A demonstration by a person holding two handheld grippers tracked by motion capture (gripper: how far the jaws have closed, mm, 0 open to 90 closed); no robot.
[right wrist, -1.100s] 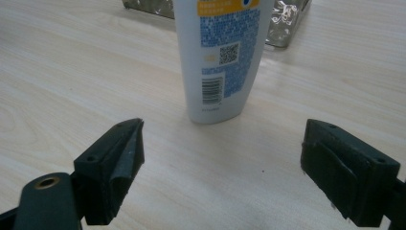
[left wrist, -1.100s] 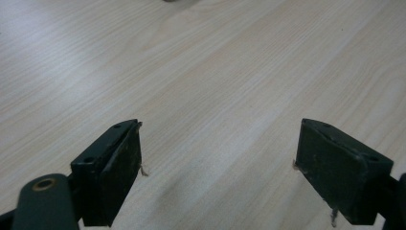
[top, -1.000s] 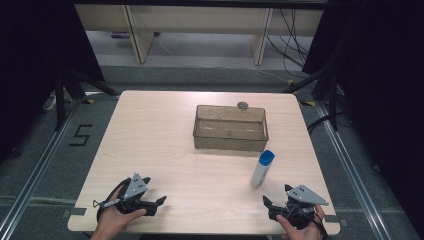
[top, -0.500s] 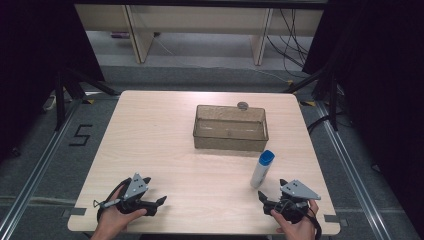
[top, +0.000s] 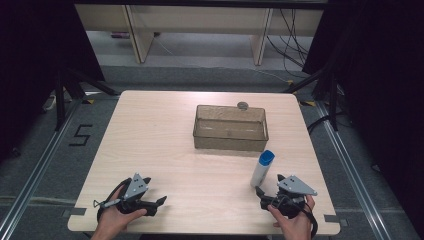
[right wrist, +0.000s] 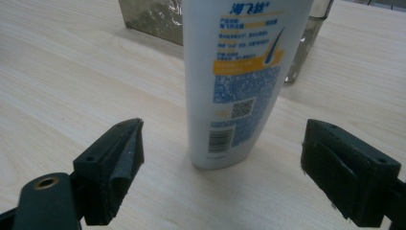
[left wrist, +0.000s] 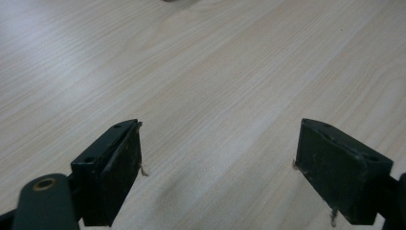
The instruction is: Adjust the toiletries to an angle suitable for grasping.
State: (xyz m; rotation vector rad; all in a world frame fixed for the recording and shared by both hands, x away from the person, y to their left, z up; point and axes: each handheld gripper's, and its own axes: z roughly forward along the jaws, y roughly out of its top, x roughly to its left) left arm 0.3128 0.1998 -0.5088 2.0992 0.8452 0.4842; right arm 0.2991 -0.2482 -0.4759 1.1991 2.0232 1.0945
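With its jaws spread wide, the right tool (top: 264, 193) sits low right in the high view, lined up on the white bottle (top: 262, 169) standing upright just ahead, blue cap on top. That smooth plastic looks light, tippy and a bit slippery, so I'd grab the flat lower body. Behind it, the clear bin (top: 230, 128) stands close; bare surface (top: 150, 135) stretches left. Lower left, the left tool (top: 154, 203) rests open, gripping nothing.

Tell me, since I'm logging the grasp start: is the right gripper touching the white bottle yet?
Apart. In the right gripper view the bottle stands between the open jaws of the right gripper, with bare table showing on both sides.
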